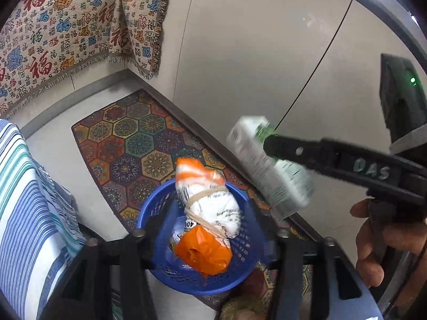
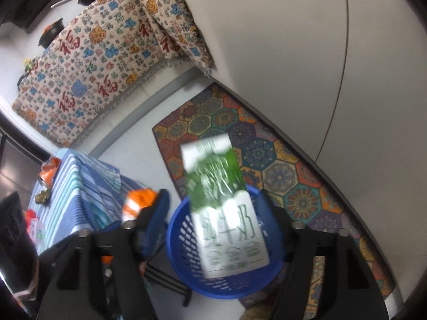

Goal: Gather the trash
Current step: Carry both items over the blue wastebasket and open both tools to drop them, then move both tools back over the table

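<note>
Both grippers stand over the blue basket (image 1: 241,242) on the floor. The left gripper (image 1: 210,236) is apart, and the orange-and-white wrapper bundle (image 1: 209,213) is between its fingers, above the basket. The right gripper (image 2: 213,213) is also apart; the green-and-white milk carton (image 2: 226,213) looks free and blurred above the basket. To do this well, keep both grippers above the basket's middle, so each item falls inside the rim.
</note>
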